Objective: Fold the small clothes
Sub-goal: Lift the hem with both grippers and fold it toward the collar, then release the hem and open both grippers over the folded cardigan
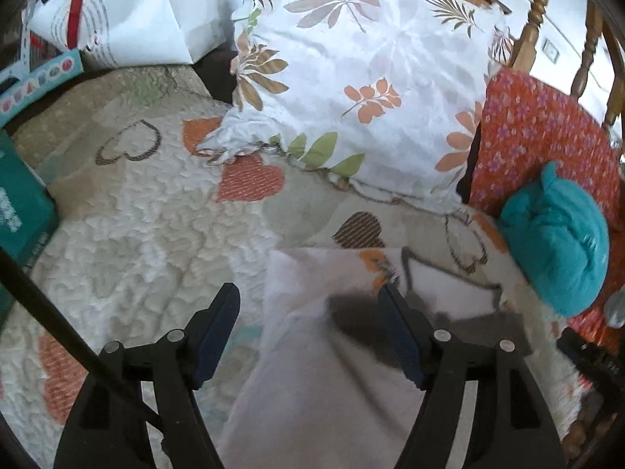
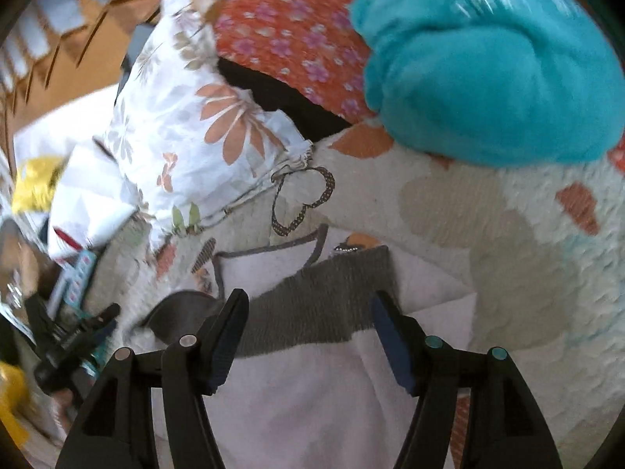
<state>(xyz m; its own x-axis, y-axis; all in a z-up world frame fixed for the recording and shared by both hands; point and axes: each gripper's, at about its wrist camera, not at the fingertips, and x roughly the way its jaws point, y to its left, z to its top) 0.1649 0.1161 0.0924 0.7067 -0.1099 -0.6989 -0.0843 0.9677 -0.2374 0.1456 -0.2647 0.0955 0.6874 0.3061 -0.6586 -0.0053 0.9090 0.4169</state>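
A small pale garment [image 1: 312,351] with grey trim lies on the quilted heart-pattern bedspread [image 1: 136,234]. In the left wrist view my left gripper [image 1: 308,297] stands open above it, with nothing pinched between its fingers. The right wrist view shows the same garment [image 2: 312,391], its grey ribbed band [image 2: 320,316] lying across the pale cloth. My right gripper [image 2: 308,301] is open over that band, and its pads are clear of the cloth. My left gripper [image 2: 97,322] also shows at the lower left of the right wrist view.
A floral pillow [image 1: 363,78] lies at the back. An orange flowered cushion [image 1: 539,133] and a rolled teal cloth [image 1: 558,242] sit at the right. At the left are a white paper bag [image 1: 136,11] and a teal box [image 1: 19,203]. Wooden chair spindles [image 1: 535,11] stand behind.
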